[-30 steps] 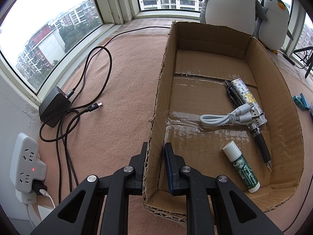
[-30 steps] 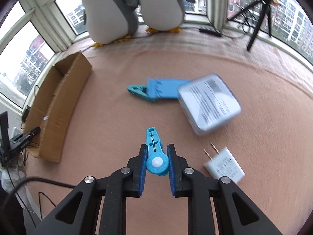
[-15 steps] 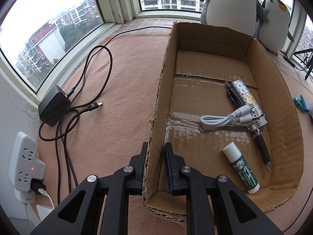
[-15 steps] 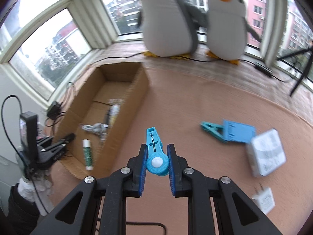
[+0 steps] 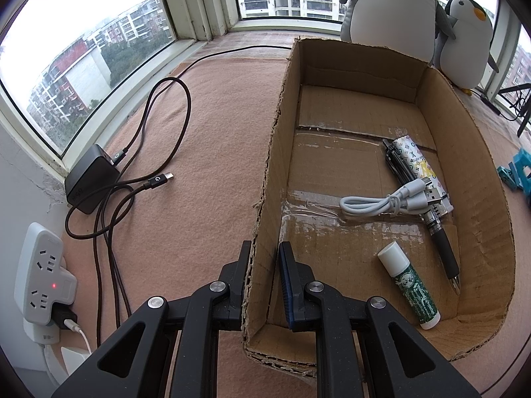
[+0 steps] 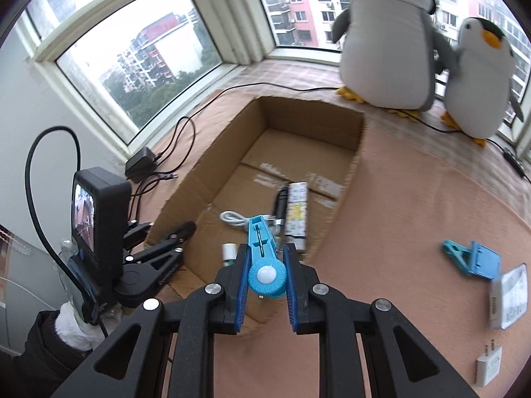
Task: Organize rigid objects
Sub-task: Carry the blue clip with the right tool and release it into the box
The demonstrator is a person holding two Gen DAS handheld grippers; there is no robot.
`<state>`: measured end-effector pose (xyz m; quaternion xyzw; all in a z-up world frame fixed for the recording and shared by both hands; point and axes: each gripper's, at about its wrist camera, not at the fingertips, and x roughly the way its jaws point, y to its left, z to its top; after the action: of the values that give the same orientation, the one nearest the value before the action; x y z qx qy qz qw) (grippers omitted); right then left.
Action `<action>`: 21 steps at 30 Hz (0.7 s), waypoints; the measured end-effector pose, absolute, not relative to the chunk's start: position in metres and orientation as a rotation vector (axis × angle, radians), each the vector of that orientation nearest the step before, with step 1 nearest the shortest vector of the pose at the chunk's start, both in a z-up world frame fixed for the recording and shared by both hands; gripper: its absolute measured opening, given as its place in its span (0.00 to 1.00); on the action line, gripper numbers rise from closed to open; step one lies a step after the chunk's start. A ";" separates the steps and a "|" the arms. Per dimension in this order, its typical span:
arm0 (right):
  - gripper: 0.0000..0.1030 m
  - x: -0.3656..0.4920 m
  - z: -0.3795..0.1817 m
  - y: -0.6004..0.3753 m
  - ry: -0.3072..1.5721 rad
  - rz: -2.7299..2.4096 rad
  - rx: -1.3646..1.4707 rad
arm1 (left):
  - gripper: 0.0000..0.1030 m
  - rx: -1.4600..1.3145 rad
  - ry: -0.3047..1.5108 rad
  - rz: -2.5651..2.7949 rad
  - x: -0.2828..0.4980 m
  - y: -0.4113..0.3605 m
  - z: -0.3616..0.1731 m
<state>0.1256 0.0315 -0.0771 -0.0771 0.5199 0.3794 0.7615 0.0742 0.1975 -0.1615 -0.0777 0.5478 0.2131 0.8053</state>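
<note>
The left claw (image 5: pixel 264 258) is being kept clamped on the near side wall of the cardboard box (image 5: pixel 431 96), one finger outside the wall and one inside. The wall's top edge is ragged and torn, and the corrugated floor is patched with shiny tape. Inside, along the far-right side, a white coiled cable (image 5: pixel 381 204), a patterned flat stick (image 5: pixel 423 169), a black pen (image 5: pixel 443 248) and a green tube with a white cap (image 5: pixel 410 282) are lying close together; the left half of the floor is being left bare.

The right claw (image 6: pixel 265 252) is being held above the box's near corner, clamped on a blue plastic clip (image 6: pixel 262 252) by its round ridged hub, the clip's tip pointing over the box contents. On the felt-like pink worktop (image 6: pixel 415 205), well to the right, a second blue clip (image 6: pixel 471 257), a grey flat box (image 6: pixel 509 295) and a white plug (image 6: pixel 488 369) are lying with open room around them. Two plush penguins (image 6: pixel 388 43) are standing behind the box.
</note>
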 end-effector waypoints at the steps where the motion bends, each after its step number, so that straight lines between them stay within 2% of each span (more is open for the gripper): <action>1: 0.17 0.124 -0.078 0.036 1.133 0.833 -0.172 | 0.15 -0.166 1.173 0.456 0.074 0.197 -0.161; 15: 0.17 0.116 -0.091 0.064 1.149 0.855 -0.217 | 0.15 -0.168 1.172 0.456 0.075 0.197 -0.161; 17: 0.26 0.116 -0.091 0.063 1.149 0.859 -0.206 | 0.15 -0.169 1.171 0.456 0.074 0.197 -0.161; 18: 0.43 0.117 -0.091 0.063 1.156 0.860 -0.201 | 0.15 -0.171 1.169 0.456 0.074 0.197 -0.161; 19: 0.55 0.118 -0.091 0.062 1.156 0.857 -0.197 | 0.15 -0.173 1.168 0.457 0.074 0.197 -0.161; 21: 0.57 0.116 -0.087 0.059 1.127 0.840 -0.204 | 0.15 -0.174 1.167 0.458 0.075 0.197 -0.161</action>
<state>0.1157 0.0588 -0.0871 -0.0937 0.5173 0.3855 0.7583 0.0750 0.1970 -0.1614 -0.0814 0.5453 0.2139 0.8064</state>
